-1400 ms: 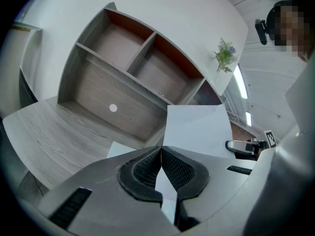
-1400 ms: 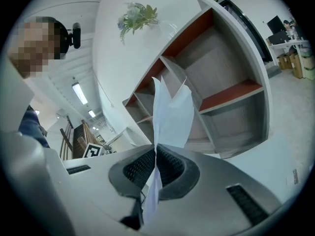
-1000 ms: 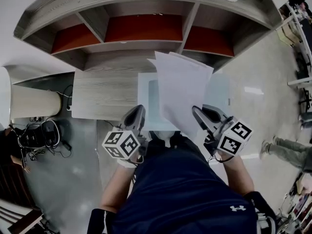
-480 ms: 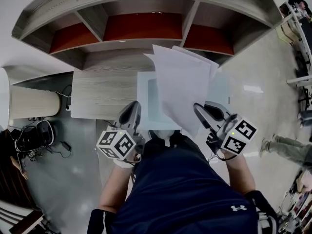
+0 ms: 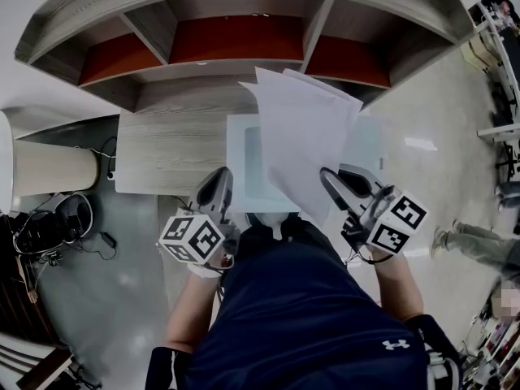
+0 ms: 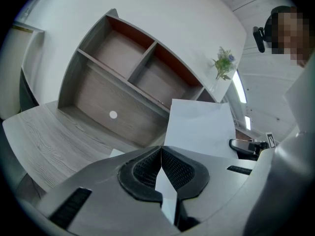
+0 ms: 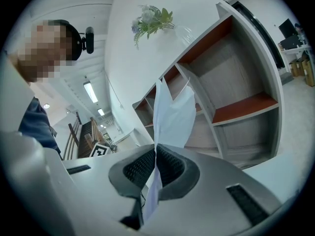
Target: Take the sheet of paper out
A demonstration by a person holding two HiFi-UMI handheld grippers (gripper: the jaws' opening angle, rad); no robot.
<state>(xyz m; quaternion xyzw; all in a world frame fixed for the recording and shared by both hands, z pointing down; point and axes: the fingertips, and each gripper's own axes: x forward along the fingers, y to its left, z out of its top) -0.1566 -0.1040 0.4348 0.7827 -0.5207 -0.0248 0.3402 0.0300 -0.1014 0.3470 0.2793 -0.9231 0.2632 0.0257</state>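
Note:
Several white paper sheets [image 5: 305, 128] stand fanned and tilted above a pale clear sleeve [image 5: 244, 161] on the wooden table [image 5: 171, 153]. My right gripper [image 5: 327, 175] is shut on the sheets' lower right edge. The right gripper view shows the paper [image 7: 170, 117] running up out of the closed pads of that gripper [image 7: 155, 149]. My left gripper [image 5: 224, 175] sits at the sleeve's near left edge. In the left gripper view its jaws [image 6: 161, 150] are closed with a thin white sliver between them, seemingly the sleeve's edge. The paper [image 6: 199, 127] rises just beyond.
A grey shelf unit [image 5: 236, 47] with red-backed compartments curves behind the table. A cream cylinder [image 5: 53, 169] and tangled cables [image 5: 49, 234] lie on the floor at the left. A person's legs [image 5: 479, 246] are at the far right. A small plant [image 6: 223, 65] sits on the shelf top.
Both grippers keep their grips and hardly move. The paper's top edge stands a little higher against the shelf than a second ago.

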